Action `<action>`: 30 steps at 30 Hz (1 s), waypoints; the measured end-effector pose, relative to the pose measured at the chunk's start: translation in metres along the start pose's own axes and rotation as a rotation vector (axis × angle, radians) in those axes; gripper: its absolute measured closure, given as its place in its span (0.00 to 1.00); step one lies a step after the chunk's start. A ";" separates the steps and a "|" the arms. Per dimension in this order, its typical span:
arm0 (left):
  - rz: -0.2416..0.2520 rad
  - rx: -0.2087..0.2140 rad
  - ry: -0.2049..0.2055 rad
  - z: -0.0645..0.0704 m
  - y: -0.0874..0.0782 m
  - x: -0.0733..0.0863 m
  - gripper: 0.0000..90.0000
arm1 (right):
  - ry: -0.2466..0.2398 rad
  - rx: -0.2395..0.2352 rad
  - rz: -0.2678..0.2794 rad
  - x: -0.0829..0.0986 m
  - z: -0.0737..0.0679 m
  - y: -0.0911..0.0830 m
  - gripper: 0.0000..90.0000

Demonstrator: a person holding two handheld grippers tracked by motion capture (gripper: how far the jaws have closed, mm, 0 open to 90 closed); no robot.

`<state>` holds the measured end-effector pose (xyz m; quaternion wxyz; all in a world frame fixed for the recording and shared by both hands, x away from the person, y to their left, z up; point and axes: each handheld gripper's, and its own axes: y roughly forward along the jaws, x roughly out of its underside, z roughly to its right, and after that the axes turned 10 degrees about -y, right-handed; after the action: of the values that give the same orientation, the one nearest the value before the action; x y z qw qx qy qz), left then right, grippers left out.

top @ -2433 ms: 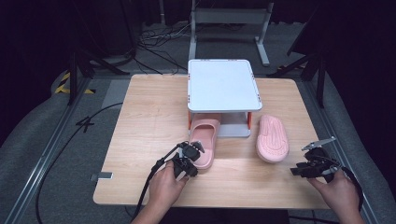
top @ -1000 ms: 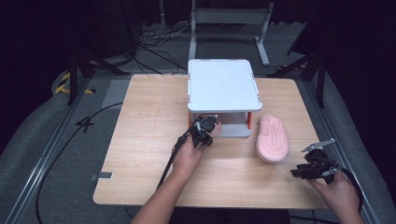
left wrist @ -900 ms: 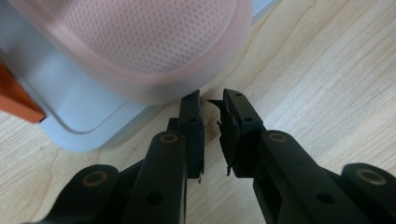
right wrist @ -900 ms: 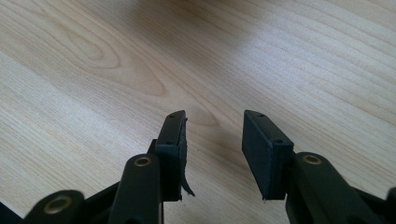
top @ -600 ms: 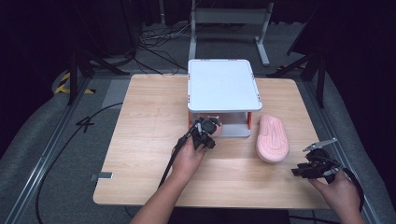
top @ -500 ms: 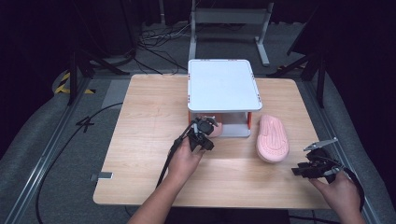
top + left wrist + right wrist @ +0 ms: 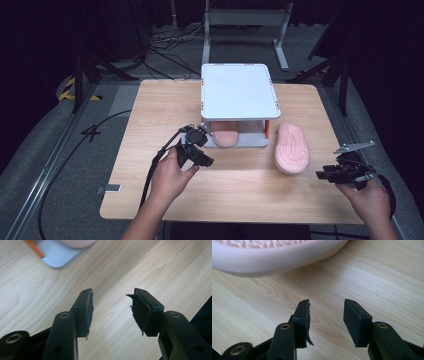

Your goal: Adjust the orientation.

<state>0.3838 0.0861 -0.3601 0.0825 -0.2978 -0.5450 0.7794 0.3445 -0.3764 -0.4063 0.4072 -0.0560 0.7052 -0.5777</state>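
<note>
From above, we see one pink slipper (image 7: 226,137) tucked under the white rack (image 7: 239,91) on the desk (image 7: 150,107); the second slipper (image 7: 291,148) lies sole-up just right of the rack, likely next to go. The left tongs (image 7: 204,161) hover nearby; the right tongs (image 7: 323,175) rest near the second slipper. In the left gripper view, our left tongs are spread, empty above bare wood. In the right gripper view, our right tongs are spread, empty, short of the slipper.

My table (image 7: 150,130) is evenly lit from above and its surroundings are dark. A pale sheen crosses its near middle. My jaws look sharp; the slipper (image 7: 274,252) is slightly soft.
</note>
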 end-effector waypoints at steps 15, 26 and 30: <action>0.041 -0.015 -0.154 -0.059 -0.034 0.047 0.53 | -0.042 -0.007 0.085 -0.058 0.011 -0.024 0.70; 0.032 -0.024 -0.192 -0.069 -0.032 0.050 0.53 | -0.123 -0.068 0.059 -0.106 0.009 0.001 0.89; 0.033 -0.025 -0.188 -0.070 -0.031 0.050 0.53 | -0.141 -0.038 0.048 -0.116 0.003 0.014 0.97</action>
<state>0.3764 0.1767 -0.3670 0.0144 -0.2334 -0.5550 0.7983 0.4284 -0.3106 -0.3591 0.4685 -0.0872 0.6869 -0.5487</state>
